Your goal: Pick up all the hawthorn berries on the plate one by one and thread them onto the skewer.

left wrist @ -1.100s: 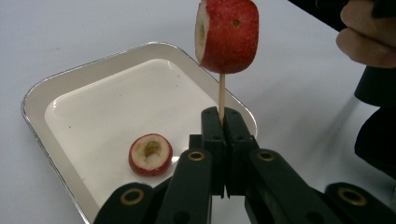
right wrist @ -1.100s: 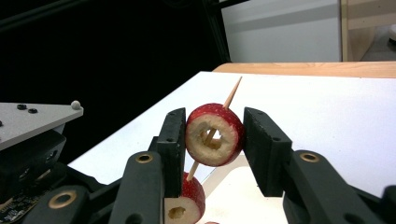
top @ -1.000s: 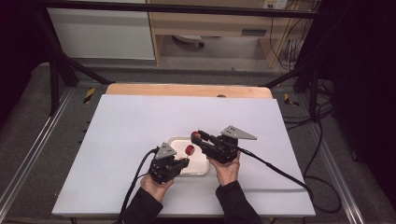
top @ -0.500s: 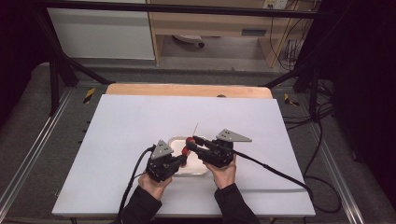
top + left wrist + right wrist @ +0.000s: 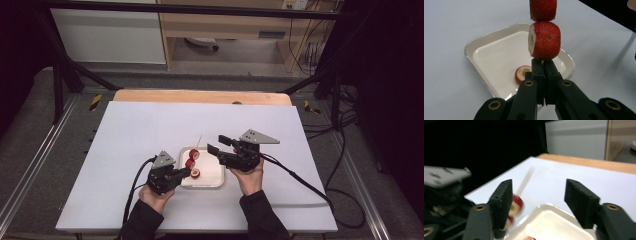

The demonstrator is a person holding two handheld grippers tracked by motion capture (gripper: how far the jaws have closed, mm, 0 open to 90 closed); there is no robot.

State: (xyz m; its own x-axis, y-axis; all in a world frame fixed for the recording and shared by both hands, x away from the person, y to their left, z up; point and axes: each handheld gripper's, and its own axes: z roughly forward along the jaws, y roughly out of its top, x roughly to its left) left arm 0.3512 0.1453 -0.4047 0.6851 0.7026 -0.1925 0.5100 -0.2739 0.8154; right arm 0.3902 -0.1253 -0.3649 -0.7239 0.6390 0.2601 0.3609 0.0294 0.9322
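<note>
The left gripper (image 5: pixel 543 75) is closed on a thin skewer (image 5: pixel 198 140) that carries two strawberry pieces (image 5: pixel 544 40), one above the other, over the white tray (image 5: pixel 210 175) on the counter (image 5: pixel 135 130). A third strawberry piece (image 5: pixel 523 73) lies in the tray. The right gripper (image 5: pixel 537 202) is open, with nothing between its jaws, just beside the tray

The tray (image 5: pixel 481 45) looks like shiny foil, glossy white inside; beside it, the seeded strawberry pieces (image 5: pixel 545 40) glisten, above matt black plastic jaws.
</note>
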